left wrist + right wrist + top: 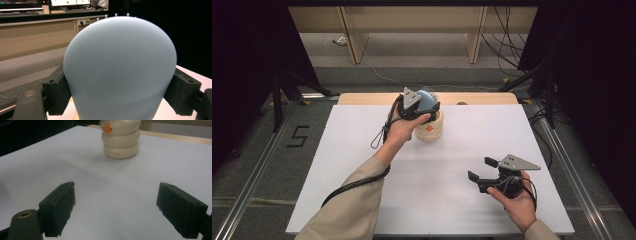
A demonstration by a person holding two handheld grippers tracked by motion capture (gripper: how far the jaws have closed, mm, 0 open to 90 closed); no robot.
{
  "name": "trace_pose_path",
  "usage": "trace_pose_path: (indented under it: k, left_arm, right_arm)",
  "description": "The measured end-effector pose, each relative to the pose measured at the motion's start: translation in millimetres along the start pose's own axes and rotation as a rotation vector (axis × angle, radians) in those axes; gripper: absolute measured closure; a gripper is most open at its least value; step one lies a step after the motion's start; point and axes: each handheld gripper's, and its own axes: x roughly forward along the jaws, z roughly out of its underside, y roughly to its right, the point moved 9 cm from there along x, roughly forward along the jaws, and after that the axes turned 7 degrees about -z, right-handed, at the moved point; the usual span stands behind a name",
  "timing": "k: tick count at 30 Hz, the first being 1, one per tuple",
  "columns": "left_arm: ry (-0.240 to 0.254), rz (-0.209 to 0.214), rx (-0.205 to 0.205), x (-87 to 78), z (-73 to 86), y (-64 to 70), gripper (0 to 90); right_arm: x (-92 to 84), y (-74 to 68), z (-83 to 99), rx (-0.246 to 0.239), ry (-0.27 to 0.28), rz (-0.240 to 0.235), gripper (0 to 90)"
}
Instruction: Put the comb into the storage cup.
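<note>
Pale blue plastic, smooth and domed, sits clamped between my left gripper [421, 111]'s black jaws: it is the back of a hairbrush [120, 70], and in the left gripper view I can see small white bristle tips poking over its top edge. From the high view the brush hangs at about twelve o'clock on the white table [362, 150], directly over a cream, ringed holder [430, 129] with an orange mark on its side. My judgement is that the step in hand is seating the brush in that holder. To do it well I would keep the brush upright, centre its lower end over the holder's mouth, come straight down slowly, and only loosen the jaws once the brush bears its own weight; the smooth rounded shell looks liable to slip if I tilt it. My right gripper [482, 171] rests at about five o'clock, well apart from the holder, jaws spread wide with nothing between them, and could steady the holder's side if it looks like tipping. What I cannot make out: the handle of the brush and the holder's opening are both hidden behind the hand and the blue dome, so whether the brush already touches the rim is unclear.
</note>
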Motion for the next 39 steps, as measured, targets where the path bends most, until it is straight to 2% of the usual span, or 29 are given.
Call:
trace_pose_path:
  k: [5, 15, 27, 33, 39]
  left_arm:
    - [0.003, 0.005, -0.014, -7.9, 2.2, -4.5, 18.7]
    - [0.003, 0.023, -0.013, -19.9, 6.5, -8.0, 18.3]
    - [-0.012, 0.024, -0.033, -21.8, 8.6, -10.1, 17.5]
    - [-0.024, 0.024, -0.025, -22.9, 12.0, -11.0, 14.3]
    - [-0.022, 0.017, -0.018, -23.0, 10.3, -12.6, 7.0]
  right_arm:
    - [0.3, -0.5, 0.2, -0.002, -0.003, 0.001, 16.3]
    - [0.9, -0.7, 0.7, -0.003, -0.006, 0.001, 16.3]
    - [1.3, -1.0, 0.8, -0.003, -0.006, 0.000, 16.3]
    - [1.1, -0.6, 0.7, -0.003, -0.006, 0.002, 16.3]
    - [1.4, -1.4, 0.7, -0.003, -0.007, 0.000, 16.3]
